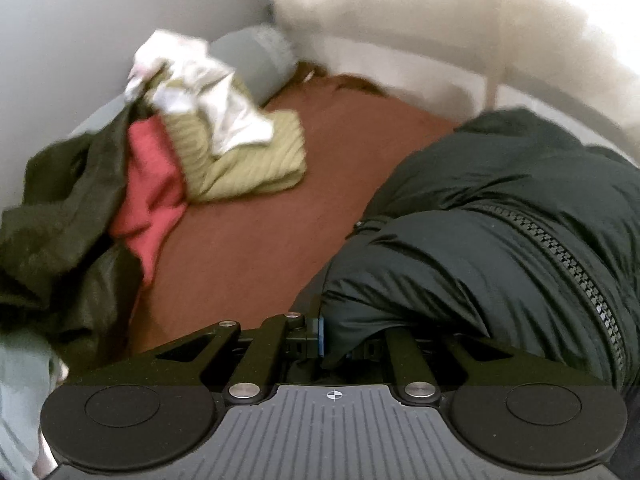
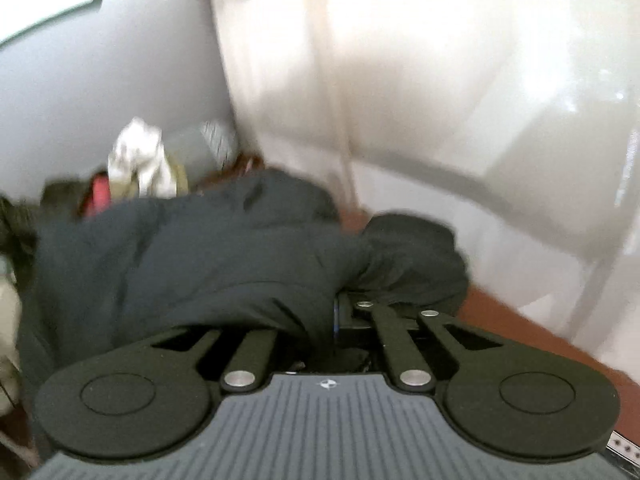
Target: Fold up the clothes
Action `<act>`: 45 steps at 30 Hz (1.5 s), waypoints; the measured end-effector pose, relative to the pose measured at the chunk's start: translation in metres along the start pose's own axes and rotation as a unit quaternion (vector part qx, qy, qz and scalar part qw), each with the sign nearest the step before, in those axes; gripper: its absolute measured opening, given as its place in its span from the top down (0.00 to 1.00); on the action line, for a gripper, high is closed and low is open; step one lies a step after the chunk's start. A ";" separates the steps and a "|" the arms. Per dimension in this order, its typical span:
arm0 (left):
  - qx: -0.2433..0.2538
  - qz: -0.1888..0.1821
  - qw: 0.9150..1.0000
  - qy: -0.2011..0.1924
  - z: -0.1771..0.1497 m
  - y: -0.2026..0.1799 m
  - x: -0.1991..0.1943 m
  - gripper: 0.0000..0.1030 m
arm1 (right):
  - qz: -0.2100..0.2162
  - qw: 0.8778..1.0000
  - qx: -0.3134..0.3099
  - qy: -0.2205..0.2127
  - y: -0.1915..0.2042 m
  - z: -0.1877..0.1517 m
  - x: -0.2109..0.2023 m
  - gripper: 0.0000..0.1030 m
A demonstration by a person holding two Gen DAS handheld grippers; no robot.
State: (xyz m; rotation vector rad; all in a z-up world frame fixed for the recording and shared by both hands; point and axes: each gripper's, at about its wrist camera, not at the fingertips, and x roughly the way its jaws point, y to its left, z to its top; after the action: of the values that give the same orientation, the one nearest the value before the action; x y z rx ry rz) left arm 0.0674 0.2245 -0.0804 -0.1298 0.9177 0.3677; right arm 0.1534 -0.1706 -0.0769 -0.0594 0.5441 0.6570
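Observation:
A dark puffer jacket (image 1: 500,232) with a heavy zipper (image 1: 576,272) lies bunched on the brown bed cover (image 1: 256,240). My left gripper (image 1: 326,338) is shut on the jacket's fabric, which drapes over its right finger. In the right wrist view the same jacket (image 2: 192,256) spreads across the middle. My right gripper (image 2: 334,320) is shut on a fold of it, and the cloth hides its left finger.
A pile of unfolded clothes sits at the left: an olive ribbed top (image 1: 248,160), a white garment (image 1: 208,92), a red one (image 1: 152,184) and a dark green one (image 1: 60,232). A grey pillow (image 1: 256,56) lies by the wall. White curtains (image 2: 440,80) hang behind.

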 end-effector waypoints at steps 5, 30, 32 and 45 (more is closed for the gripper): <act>0.038 -0.053 0.997 -0.048 0.012 -0.029 -0.028 0.95 | -0.030 0.999 -0.008 -0.033 0.006 0.024 -0.073 0.95; 0.369 -0.283 0.884 -0.054 -0.069 -0.276 -0.049 0.95 | -0.392 0.898 0.192 0.055 -0.004 -0.158 -0.291 0.95; 0.382 -0.266 0.882 -0.067 -0.075 -0.284 -0.050 0.94 | -0.394 0.896 0.199 0.056 -0.016 -0.173 -0.282 0.95; 0.328 -0.172 0.920 -0.124 -0.101 -0.266 -0.101 0.33 | -0.319 0.936 0.128 0.073 -0.071 -0.188 -0.268 0.76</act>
State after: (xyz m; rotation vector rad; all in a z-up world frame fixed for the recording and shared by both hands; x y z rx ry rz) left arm 0.0336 -0.0755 -0.0734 0.3654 0.7070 -0.2585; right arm -0.0676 -0.4195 -0.1136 -0.0363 0.7058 -0.0577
